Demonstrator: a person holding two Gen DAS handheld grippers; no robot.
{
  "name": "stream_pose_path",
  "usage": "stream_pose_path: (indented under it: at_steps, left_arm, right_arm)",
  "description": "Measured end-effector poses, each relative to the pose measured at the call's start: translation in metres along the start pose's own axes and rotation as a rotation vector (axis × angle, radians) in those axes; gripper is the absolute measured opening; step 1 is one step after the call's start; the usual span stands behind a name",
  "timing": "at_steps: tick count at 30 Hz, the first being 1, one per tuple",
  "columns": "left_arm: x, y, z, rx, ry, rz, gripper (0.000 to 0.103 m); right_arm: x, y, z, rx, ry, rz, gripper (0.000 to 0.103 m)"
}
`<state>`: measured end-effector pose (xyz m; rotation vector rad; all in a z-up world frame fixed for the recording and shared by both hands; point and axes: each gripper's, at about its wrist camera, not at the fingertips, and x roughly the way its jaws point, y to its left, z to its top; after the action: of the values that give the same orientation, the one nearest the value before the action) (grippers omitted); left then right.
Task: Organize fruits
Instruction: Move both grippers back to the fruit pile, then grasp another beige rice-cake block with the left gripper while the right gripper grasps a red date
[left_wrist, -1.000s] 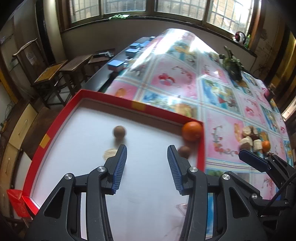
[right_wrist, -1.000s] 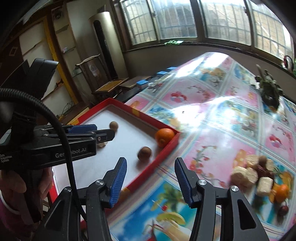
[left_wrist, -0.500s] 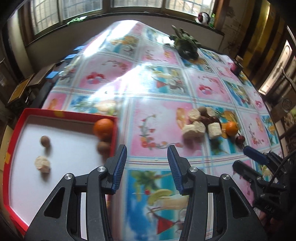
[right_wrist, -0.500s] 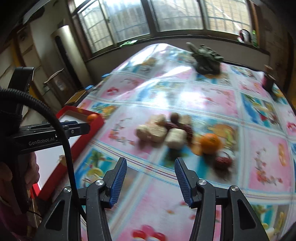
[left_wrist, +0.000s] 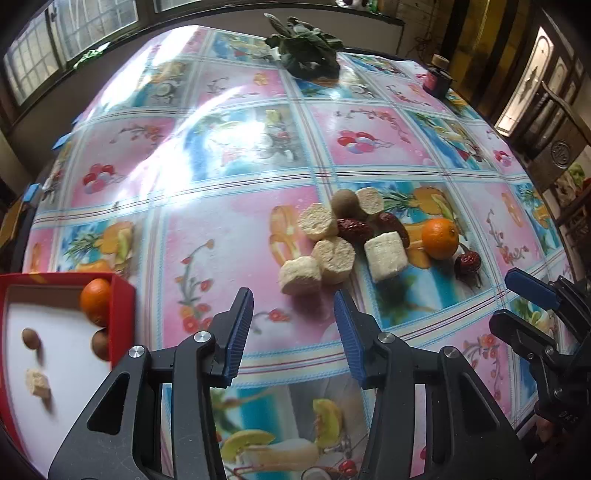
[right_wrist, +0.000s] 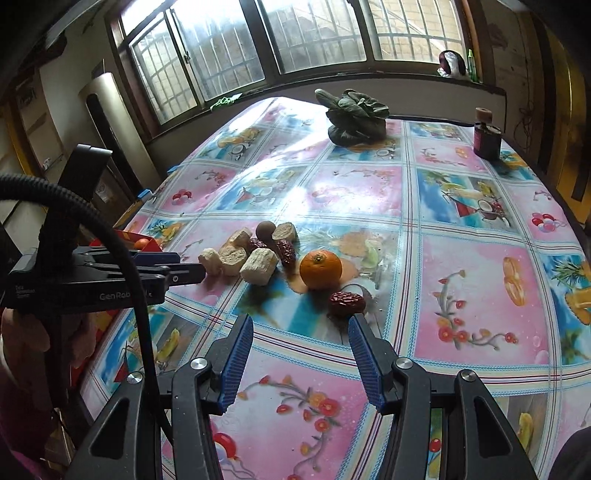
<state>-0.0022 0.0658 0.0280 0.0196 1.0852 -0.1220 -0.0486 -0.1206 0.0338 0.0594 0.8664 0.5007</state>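
Observation:
A pile of fruit lies on the flowered tablecloth: pale chunks (left_wrist: 300, 275) (right_wrist: 259, 265), an orange (left_wrist: 439, 238) (right_wrist: 320, 268), red dates (left_wrist: 467, 262) (right_wrist: 346, 302) and a brown round fruit (left_wrist: 344, 203) (right_wrist: 265, 230). My left gripper (left_wrist: 293, 321) is open and empty just short of the nearest pale chunk. My right gripper (right_wrist: 301, 338) is open and empty just before the near date. A red tray (left_wrist: 123, 306) at the left holds an orange (left_wrist: 95, 301), two brown fruits and a pale chunk.
A leafy green vegetable (right_wrist: 356, 116) lies at the table's far end. A small dark jar (right_wrist: 487, 138) stands at the far right. The right gripper also shows in the left wrist view (left_wrist: 517, 306). Windows run behind the table.
Both grippers have swung right, from over the red tray to the fruit pile on the tablecloth, and moved closer to it. Both stayed open.

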Motion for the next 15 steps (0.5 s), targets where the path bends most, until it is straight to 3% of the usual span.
stream_pose_path:
  at_steps: [7, 11, 15]
  left_arm:
    - [0.017, -0.001, 0.004, 0.027, 0.000, 0.000, 0.045]
    - [0.018, -0.001, 0.003, 0.040, -0.011, 0.010, 0.026]
    - [0.016, 0.002, 0.001, 0.027, -0.007, -0.001, 0.026]
  right_arm:
    - [0.002, -0.010, 0.001, 0.011, -0.004, 0.006, 0.052]
    - [0.005, -0.015, 0.005, 0.006, -0.006, -0.002, 0.052]
    - [0.009, -0.018, 0.006, 0.003, 0.002, -0.006, 0.052]
